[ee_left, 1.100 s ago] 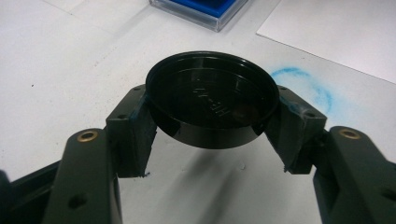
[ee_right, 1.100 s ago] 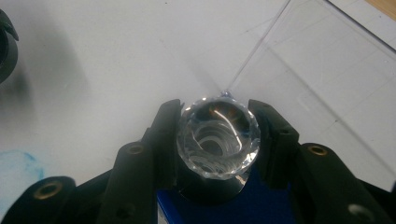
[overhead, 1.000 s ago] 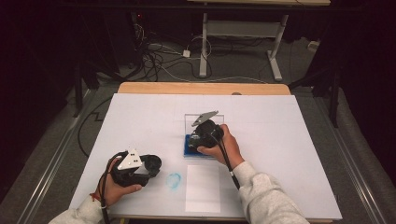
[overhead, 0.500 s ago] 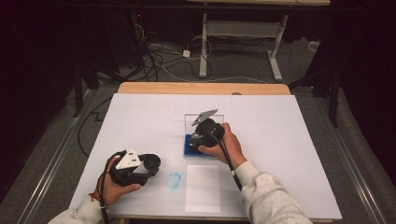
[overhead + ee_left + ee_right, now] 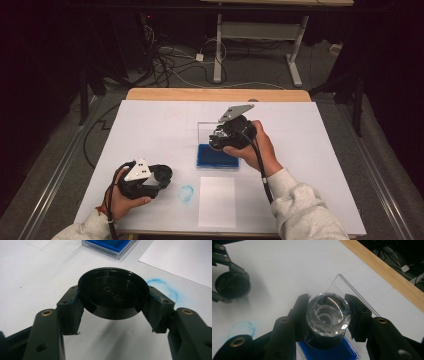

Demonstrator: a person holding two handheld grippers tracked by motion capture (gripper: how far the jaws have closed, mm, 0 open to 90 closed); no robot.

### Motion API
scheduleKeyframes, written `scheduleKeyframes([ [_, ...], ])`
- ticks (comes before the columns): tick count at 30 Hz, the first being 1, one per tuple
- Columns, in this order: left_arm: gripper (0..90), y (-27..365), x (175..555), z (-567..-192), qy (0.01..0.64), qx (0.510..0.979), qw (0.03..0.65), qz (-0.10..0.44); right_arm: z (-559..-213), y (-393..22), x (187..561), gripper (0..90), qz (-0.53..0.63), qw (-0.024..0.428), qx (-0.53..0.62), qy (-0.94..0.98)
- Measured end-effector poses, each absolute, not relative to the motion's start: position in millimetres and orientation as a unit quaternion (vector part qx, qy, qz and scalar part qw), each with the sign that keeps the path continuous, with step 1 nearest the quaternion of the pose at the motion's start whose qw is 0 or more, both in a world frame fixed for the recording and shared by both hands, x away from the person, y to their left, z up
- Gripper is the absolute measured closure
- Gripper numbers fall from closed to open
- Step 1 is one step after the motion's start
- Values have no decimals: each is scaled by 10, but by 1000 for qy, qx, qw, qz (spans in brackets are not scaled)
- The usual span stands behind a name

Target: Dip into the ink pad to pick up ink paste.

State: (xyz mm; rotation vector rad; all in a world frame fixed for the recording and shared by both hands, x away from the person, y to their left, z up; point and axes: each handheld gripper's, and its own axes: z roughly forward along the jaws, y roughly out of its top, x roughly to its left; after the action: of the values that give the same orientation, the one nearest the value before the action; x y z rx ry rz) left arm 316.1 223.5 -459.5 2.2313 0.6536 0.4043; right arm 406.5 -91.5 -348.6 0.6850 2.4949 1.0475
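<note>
My left gripper (image 5: 113, 302) is shut on a round black cap (image 5: 113, 291), held level just above the white table near its front left (image 5: 159, 176). My right gripper (image 5: 327, 312) is shut on a clear faceted piece with a dark base (image 5: 328, 313). It hangs over a blue pad (image 5: 216, 156) that lies in a clear case with its lid (image 5: 352, 290) standing upright. In the high view the right gripper (image 5: 220, 140) is lifted above the pad, tilted down and to the left.
A blue smudge (image 5: 186, 193) marks the white table cover (image 5: 150, 125) between the hands. A white sheet of paper (image 5: 216, 202) lies in front of the pad. The wooden table edge (image 5: 215, 94) runs along the far side, with cables and a desk frame on the floor beyond.
My right gripper has risen off the blue pad with the clear faceted piece in it, and more of the pad shows. The left hand has kept still.
</note>
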Motion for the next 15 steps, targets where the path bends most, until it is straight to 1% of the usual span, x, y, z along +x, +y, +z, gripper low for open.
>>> scheduleKeyframes([
  [8, 369, 2236, 3164, -4594, 256, 874, 381, 157, -3324, -996, 4009, 572, 376, 182, 242, 876],
  [15, 369, 2234, 3162, -4594, 255, 875, 380, 157, -3372, -994, 4009, 572, 371, 178, 243, 878],
])
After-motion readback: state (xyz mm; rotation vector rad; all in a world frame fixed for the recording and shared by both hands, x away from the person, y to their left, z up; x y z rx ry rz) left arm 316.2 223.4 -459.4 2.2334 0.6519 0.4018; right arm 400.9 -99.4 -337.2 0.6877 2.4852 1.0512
